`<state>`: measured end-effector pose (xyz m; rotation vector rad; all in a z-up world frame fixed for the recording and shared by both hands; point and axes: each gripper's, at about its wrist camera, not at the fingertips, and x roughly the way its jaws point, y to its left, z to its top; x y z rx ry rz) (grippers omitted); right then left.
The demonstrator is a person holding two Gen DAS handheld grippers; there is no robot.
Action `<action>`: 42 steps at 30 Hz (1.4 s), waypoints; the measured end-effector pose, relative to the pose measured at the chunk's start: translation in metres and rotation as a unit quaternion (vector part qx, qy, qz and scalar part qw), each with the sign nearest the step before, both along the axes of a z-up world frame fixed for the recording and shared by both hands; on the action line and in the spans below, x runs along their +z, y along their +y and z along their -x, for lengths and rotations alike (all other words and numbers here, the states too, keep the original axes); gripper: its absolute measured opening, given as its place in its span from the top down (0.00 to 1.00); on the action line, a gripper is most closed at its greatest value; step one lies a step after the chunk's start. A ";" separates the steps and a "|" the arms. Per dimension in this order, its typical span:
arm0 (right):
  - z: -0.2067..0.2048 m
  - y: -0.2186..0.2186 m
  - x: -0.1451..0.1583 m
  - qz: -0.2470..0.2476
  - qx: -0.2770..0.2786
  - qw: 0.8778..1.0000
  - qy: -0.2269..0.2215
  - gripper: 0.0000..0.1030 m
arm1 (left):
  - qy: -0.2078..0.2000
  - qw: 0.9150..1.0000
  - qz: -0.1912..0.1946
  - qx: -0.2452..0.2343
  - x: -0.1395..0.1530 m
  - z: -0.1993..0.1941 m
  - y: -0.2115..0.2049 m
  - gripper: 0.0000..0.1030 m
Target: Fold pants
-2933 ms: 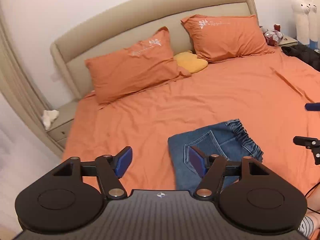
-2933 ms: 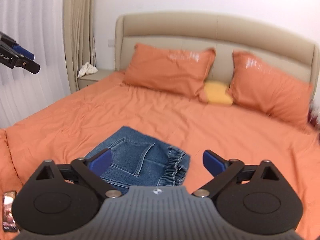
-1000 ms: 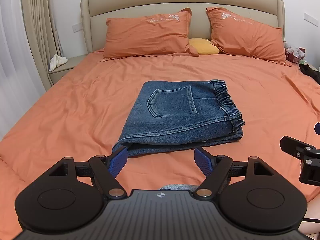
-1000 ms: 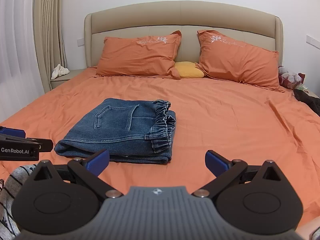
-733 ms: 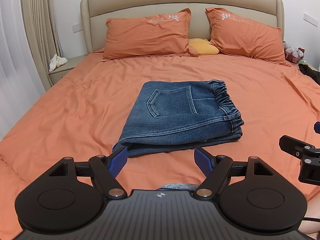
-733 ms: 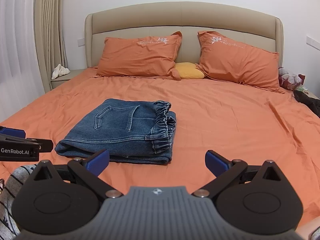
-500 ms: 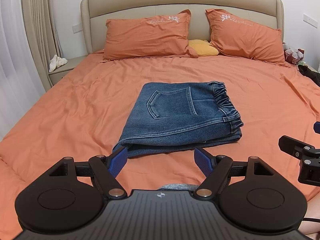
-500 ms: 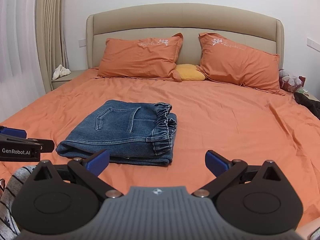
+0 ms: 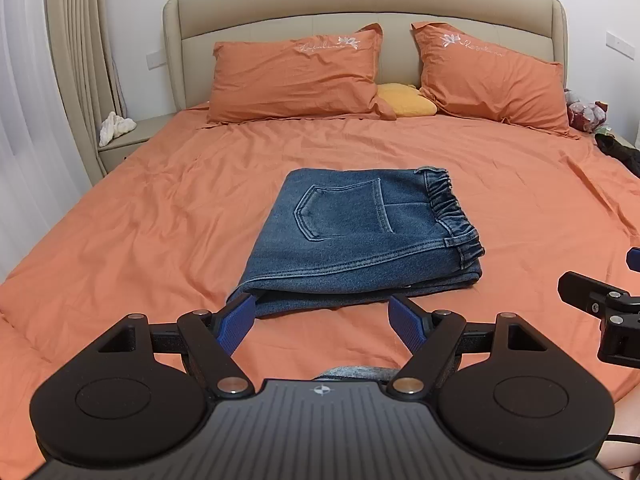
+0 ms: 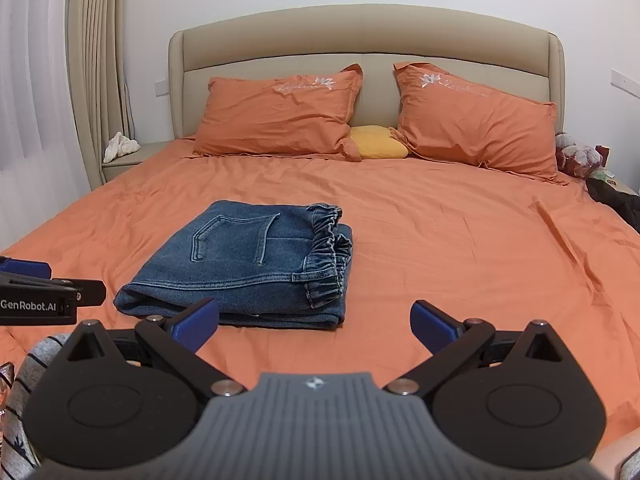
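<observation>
Pants: the pants lie as a compact blue denim stack on the bed, around its middle, nearer the foot edge than the pillows. A back pocket faces up; the gathered waistband runs down the stack's right side; the rounded fold faces the foot of the bed.

Layers: several layers show at the near edge in the right wrist view, stacked fairly evenly, with a lower layer poking out a little at the near right corner.

Left gripper: the left gripper hangs above the foot edge, its fingers spread wide and holding nothing. The left pad appears just in front of the stack's near left corner; I cannot tell whether it touches.

Right gripper: the right gripper sits off to the right of the left one, fingers spread wide, empty, apart from the denim.

Done: judging by the neat rectangle, the folding itself looks complete; no leg trails loose and nothing is bunched.

Left: at most a small tidy of the poking lower layer, or smoothing the top. Otherwise I judge the task finished.

Surroundings: the sheet around the stack is wrinkled but bare; a yellow cushion sits between the pillows, well apart from the pants.
</observation>
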<state>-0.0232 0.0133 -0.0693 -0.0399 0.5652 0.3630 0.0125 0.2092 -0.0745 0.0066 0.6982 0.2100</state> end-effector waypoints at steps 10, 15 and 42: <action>0.003 -0.005 0.000 -0.005 -0.004 1.000 -0.001 0.05 | -0.002 1.000 -0.001 -0.005 0.004 0.004 -0.003 0.14; 0.003 -0.006 0.001 -0.006 -0.005 1.000 -0.002 0.05 | -0.002 1.000 -0.001 -0.006 0.005 0.005 -0.004 0.14; 0.003 -0.008 0.003 -0.010 -0.012 1.000 0.005 0.05 | -0.005 1.000 -0.001 -0.005 0.004 0.006 -0.004 0.14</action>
